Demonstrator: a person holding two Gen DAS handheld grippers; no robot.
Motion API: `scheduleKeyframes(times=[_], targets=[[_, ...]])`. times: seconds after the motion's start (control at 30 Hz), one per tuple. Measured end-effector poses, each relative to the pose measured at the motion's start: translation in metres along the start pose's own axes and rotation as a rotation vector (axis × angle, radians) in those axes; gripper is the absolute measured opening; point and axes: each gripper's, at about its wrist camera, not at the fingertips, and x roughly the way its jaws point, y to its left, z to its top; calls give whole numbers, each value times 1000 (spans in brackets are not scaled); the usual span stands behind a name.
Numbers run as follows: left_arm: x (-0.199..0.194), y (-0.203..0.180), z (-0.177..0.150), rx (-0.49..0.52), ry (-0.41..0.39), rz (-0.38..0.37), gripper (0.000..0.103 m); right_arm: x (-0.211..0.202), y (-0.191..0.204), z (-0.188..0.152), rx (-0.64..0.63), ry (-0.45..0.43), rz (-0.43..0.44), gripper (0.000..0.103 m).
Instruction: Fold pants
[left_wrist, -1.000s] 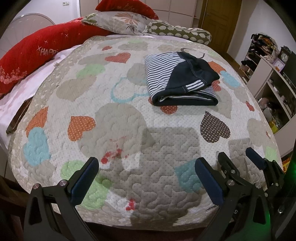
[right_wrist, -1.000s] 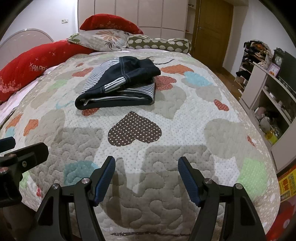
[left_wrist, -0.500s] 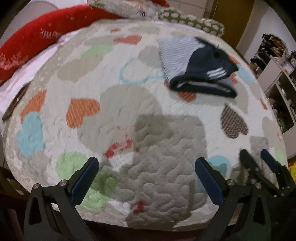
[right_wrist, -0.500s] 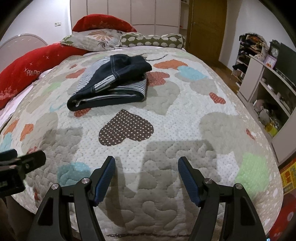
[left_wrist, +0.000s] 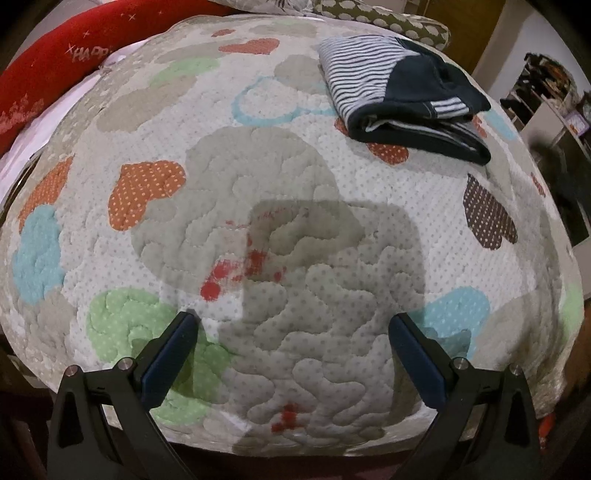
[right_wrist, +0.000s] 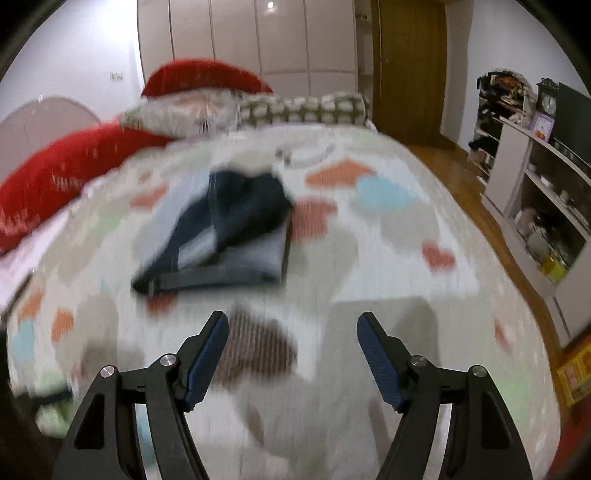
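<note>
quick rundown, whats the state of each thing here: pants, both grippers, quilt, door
dark navy pants with striped lining: folded into a compact stack, lying on the quilt, untouched
left gripper: open, empty, over the near edge of the bed
right gripper: open, empty, short of the pants; view blurred
heart-patterned quilt: spread flat over the bed
brown wooden door: shut, as far as the view shows

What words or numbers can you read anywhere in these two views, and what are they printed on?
"HAPP": pale letters on the long red cushion at the bed's left edge, cut off by the quilt; the rest is hidden.
Clock face on the shelf unit: numerals too small to read.
Yellow box on the floor at the right: print too blurred to read.
Folded pants: no label visible.
</note>
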Motion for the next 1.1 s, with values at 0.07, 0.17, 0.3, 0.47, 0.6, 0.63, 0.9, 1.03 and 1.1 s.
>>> scheduleKeyframes(times=[0.07, 0.17, 0.3, 0.47, 0.6, 0.63, 0.9, 1.03, 1.1], targets=[[2, -2, 1, 2, -5, 2, 103, 12, -10, 24, 31, -23, 20, 77], [3, -4, 0, 14, -12, 11, 103, 41, -25, 61, 102, -6, 43, 77], [2, -3, -3, 14, -26, -10, 103, 82, -33, 80, 190, 89, 99, 77], [-1, -3, -8, 24, -30, -16, 103, 113, -22, 80, 201, 167, 188, 32], [-3, -1, -10, 27, -35, -17, 103, 100, -29, 75, 269, 158, 262, 10], [-3, -2, -11, 26, -36, -14, 103, 94, -32, 74, 277, 154, 268, 9], [-1, -2, -11, 25, -42, -2, 103, 72, -36, 43, 231, 199, 242, 8], [-2, -3, -11, 28, -49, -4, 103, 67, -33, 31, 222, 188, 179, 12], [-3, -2, -12, 28, -54, -6, 103, 60, -31, 25, 201, 177, 178, 19]])
